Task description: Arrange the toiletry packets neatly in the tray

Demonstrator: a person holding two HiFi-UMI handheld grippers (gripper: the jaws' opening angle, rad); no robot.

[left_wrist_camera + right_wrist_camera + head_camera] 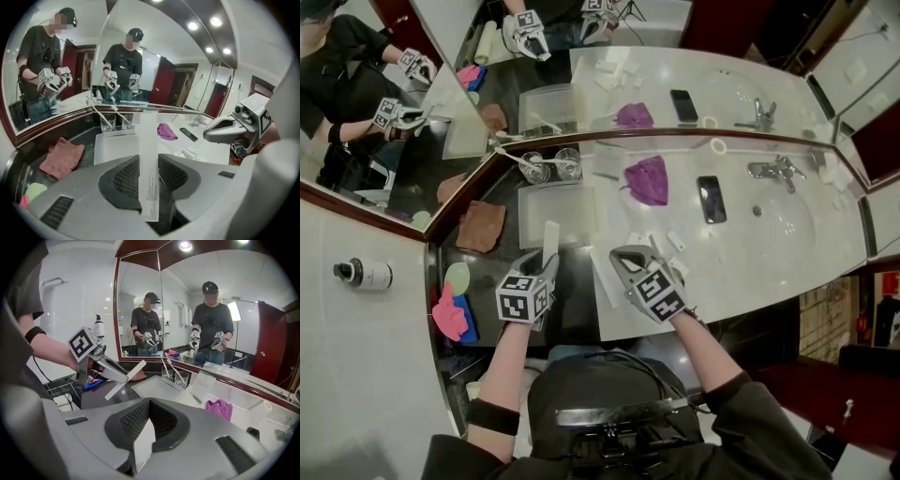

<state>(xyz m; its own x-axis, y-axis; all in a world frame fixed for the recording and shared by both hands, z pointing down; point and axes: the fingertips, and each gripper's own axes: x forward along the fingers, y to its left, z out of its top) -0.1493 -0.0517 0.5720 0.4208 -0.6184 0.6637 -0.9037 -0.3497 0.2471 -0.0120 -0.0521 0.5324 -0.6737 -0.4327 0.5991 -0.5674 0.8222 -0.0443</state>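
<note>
The white table (750,234) runs out ahead of both tools. The shallow white tray (567,211) sits on it just beyond the left tool (546,265) and off to the left of the right tool (623,255). From here the tray looks bare inside.

The left tool's jaws are narrowed onto a long packet (149,140). It is a slim white sleeve clamped near its printed end, and most of its length stands out past the tips toward the tray. The right tool's jaws are almost together, pinching a flat packet (144,444), with a white corner of it showing between the pads. More loose packets (675,242) lie on the table just ahead and to the right of the right tool, and none of them is in the tray yet.

The long packet looks very light and fairly stiff, like thin card. Weight should be no problem, but an end grip leaves a long lever that could swing or twist in the pads. A hold across its narrow width nearer the middle would probably steady it for laying it flat.

The flat packet seems thin and smooth, so it may slide or buckle. A light pinch on one edge should do. The loose packets lie flat on the table, so their raised edges look like the likeliest places to take hold.
</note>
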